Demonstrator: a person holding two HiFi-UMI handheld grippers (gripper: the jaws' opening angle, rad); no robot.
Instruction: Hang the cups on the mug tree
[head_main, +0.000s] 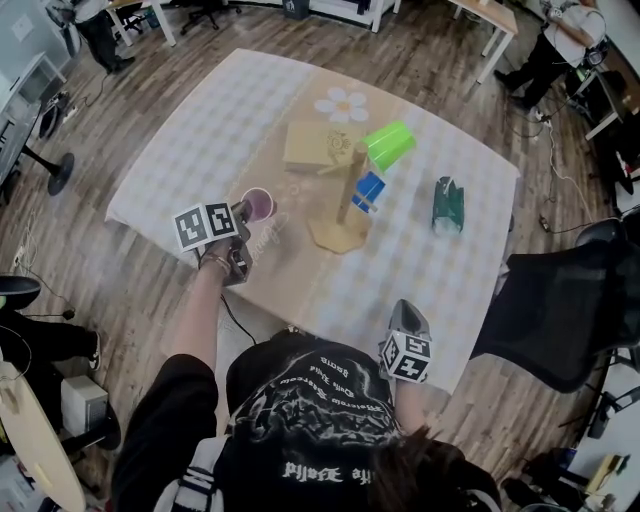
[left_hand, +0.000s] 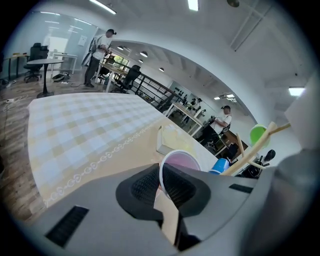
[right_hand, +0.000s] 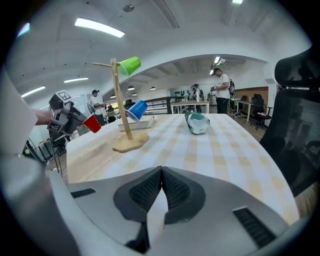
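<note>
The table (head_main: 200, 150), under a checked cloth, fills the head view, with a black office chair (head_main: 560, 310) off its edge at 4 o'clock. Near the table's middle stands the wooden mug tree (head_main: 345, 200). A flat pale box (head_main: 312, 143) lies at 11 o'clock from the tree's base. A green cup (head_main: 390, 145) hangs on a peg at 1 o'clock from the post, and a blue cup (head_main: 368, 190) hangs lower on the same side. A dark green cup (head_main: 447, 203) lies on its side on the cloth at 3 o'clock from the tree. At 9 o'clock from the tree, the left gripper (head_main: 245, 210) pinches the wall of a red cup (head_main: 258, 204) at its rim, holding it off the cloth. The right gripper (head_main: 403, 312), at the table's 6 o'clock edge, has its jaws pressed together on nothing.
</note>
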